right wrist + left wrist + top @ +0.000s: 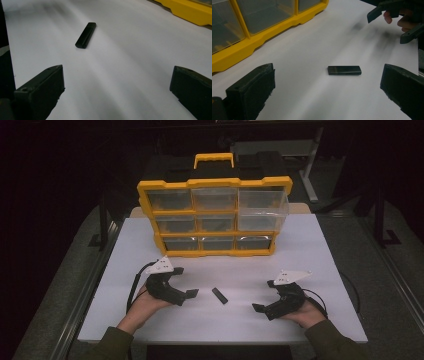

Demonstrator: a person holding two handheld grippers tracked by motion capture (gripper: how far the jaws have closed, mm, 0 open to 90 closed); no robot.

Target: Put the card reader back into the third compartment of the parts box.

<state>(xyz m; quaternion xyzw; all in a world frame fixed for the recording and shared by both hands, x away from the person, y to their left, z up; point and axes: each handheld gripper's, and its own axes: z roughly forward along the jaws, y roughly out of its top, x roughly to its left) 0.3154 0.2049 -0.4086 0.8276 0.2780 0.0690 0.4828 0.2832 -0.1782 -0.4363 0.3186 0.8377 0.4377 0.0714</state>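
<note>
Resting low on the white counter (300,245), both hands enter from the near edge with forearms angled inward. The left hand (142,307) grips the left tool (186,282) with its jaws set wide apart and empty, pointed toward the counter's middle. The right hand (305,312) grips the right tool (265,296) the same way, jaws wide apart, empty, aimed back toward the left tool. A grey three-cornered plate tops each tool. Between the two tools, apart from both, a small black bar (219,295) lies flat on the counter; in the left gripper view the black bar (344,70) sits ahead of the spread jaws. Behind it, a yellow drawer organizer (215,217) stands upright.
</note>
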